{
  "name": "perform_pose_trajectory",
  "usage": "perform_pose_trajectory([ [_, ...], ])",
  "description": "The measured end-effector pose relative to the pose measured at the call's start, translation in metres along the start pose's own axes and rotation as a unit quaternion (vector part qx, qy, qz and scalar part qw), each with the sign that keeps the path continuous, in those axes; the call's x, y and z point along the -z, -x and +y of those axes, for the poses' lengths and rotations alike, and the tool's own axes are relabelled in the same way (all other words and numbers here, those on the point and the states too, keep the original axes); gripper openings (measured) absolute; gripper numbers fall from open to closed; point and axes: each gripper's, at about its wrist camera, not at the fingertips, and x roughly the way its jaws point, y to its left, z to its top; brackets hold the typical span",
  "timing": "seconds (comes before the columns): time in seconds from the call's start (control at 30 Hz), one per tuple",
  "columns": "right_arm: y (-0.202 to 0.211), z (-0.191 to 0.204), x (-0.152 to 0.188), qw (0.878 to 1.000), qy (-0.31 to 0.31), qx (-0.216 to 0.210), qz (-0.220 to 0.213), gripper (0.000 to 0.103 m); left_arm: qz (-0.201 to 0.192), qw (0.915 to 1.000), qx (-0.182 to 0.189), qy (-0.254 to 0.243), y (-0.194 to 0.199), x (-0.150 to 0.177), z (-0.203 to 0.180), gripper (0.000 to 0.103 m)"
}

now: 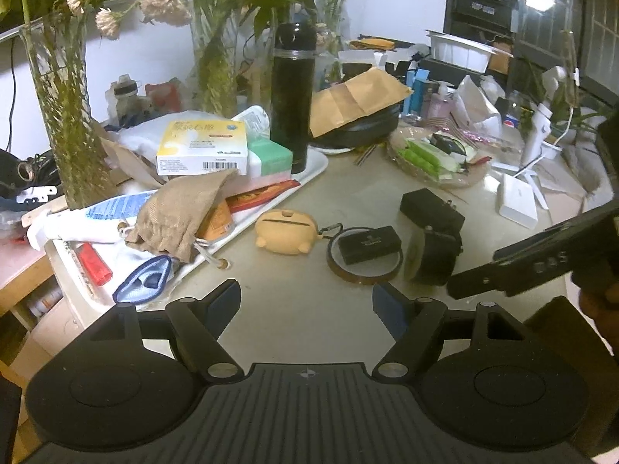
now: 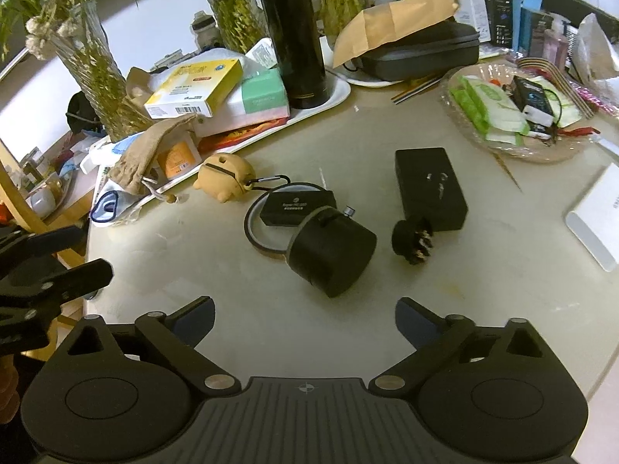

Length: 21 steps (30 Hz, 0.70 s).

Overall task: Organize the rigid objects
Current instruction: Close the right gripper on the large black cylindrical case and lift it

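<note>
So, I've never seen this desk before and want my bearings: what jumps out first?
A tall black flask stands on the white tray at the back. On the bare tabletop in front lie a black cylinder, a flat black box and a tan pig-shaped case. Both grippers, left and right, are open and empty.

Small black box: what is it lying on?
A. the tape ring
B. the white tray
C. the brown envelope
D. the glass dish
A: the small black box lies across the tape ring on the table, clear of tray and dish.
</note>
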Motion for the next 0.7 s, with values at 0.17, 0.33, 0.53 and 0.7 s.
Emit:
perform_pose_trajectory([
  [0.17, -0.017, 0.003, -0.01, 1.0, -0.006, 0.011, 0.003, 0.094, 0.001, 0.9999, 0.003, -0.012, 0.001, 0.001, -0.002, 0.075],
  [0.33, -0.033, 0.005, -0.021, 1.0, -0.01, 0.025, 0.003, 0.092, 0.0, 0.9999, 0.004, -0.011, 0.002, 0.002, -0.001, 0.075],
  [0.53, -0.053, 0.005, -0.03, 0.999, -0.014, 0.05, 0.011, 0.08, -0.002, 1.0, 0.006, -0.005, 0.003, 0.002, 0.001, 0.075],
  [0.7, -0.065, 0.005, -0.034, 0.997, -0.015, 0.078, 0.009, 0.069, -0.001, 1.0, 0.007, -0.005, 0.003, 0.001, 0.001, 0.075],
])
